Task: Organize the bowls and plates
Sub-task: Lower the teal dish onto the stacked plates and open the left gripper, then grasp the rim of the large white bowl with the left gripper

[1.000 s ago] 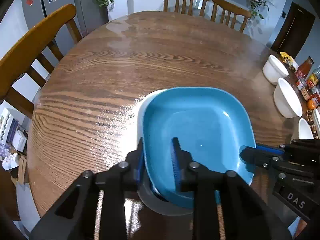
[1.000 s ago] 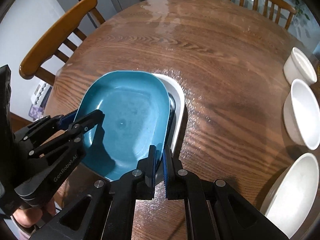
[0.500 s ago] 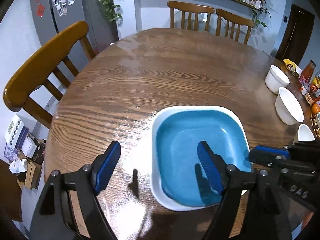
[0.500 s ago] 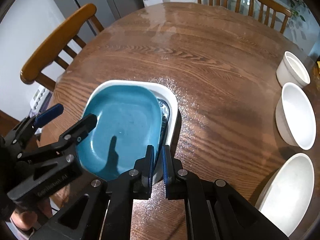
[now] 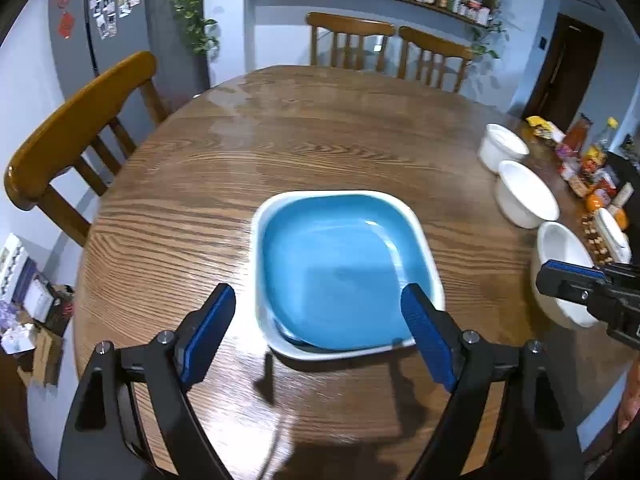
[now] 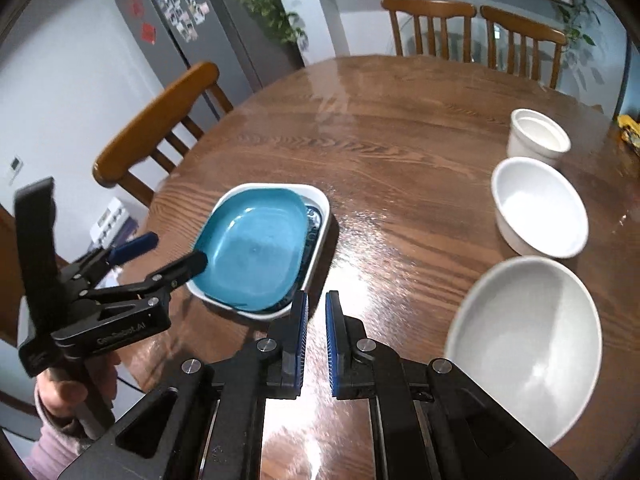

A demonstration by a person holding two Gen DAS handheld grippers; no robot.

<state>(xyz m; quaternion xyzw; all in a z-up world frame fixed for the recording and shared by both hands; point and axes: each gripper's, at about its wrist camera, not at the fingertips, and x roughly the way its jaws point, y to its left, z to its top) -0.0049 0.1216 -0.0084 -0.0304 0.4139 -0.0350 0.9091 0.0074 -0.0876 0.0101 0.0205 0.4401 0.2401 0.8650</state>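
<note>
Plates look done. The blue plate (image 5: pixel 340 276) sits nested inside the white square plate (image 5: pixel 280 346) near my edge of the round wooden table (image 5: pixel 280 152); a dark patterned piece shows between them at the right side in the right wrist view, possibly a third plate, can't tell for sure.

My left gripper (image 5: pixel 320 332) hangs above the near edge of the stack, jaws spread wide, holding nothing. My right gripper (image 6: pixel 316 340) is off to the right of the stack, fingers nearly together with a narrow gap, nothing between them.

Bowls not started, by my reading. Three white ones stand apart in a row along the right side of the table: the small straight-sided bowl (image 6: pixel 538 136) farthest, the medium bowl (image 6: pixel 538 208) in the middle, the large bowl (image 6: pixel 524 344) nearest, just beside my right gripper. None nested yet.

What's left: stack the bowls, probably by size. Large bowl is the closest reach.
</note>
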